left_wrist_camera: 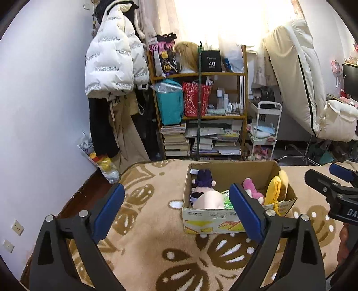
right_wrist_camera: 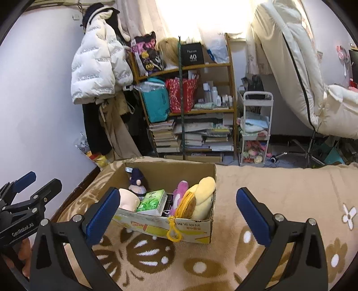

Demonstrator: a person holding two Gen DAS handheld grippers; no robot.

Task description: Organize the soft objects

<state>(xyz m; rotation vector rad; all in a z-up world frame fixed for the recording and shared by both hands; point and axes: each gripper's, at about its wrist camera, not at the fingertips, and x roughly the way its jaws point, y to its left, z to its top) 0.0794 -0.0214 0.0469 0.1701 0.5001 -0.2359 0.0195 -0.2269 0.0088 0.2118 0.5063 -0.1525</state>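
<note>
Nearest, the left gripper (left_wrist_camera: 176, 211) has its fingers spread wide with nothing between them but the blanket (left_wrist_camera: 156, 246) and the box (left_wrist_camera: 208, 221) beyond. The right gripper (right_wrist_camera: 177, 210) is likewise wide open and empty.

Just past the fingers, the box sits on the blanket with the soft things inside: a pale plush (left_wrist_camera: 209, 199) and a purple doll (left_wrist_camera: 204, 179) on the left, a green tissue pack (right_wrist_camera: 152, 199) in the middle, a pink plush (right_wrist_camera: 180, 191) and a yellow plush (right_wrist_camera: 201, 197) on the right.

The yellow plush rides above the box's rim, and its yellow clip (right_wrist_camera: 173, 230) dangles over the front wall. I judge that a finger reaching in could snag that clip and drag the plush out, or nudge the light box across the soft blanket. The box's far wall is near the blanket's edge, so a push could tip it toward the floor.

What lies under the plush in the box is hidden, and the dark item between the tissue pack and the pink plush is hard to make out. Whether more soft things wait behind the cameras cannot be told. Farther back, the shelf (left_wrist_camera: 199, 116) is cluttered, and the window (left_wrist_camera: 223, 20) is washed out.
</note>
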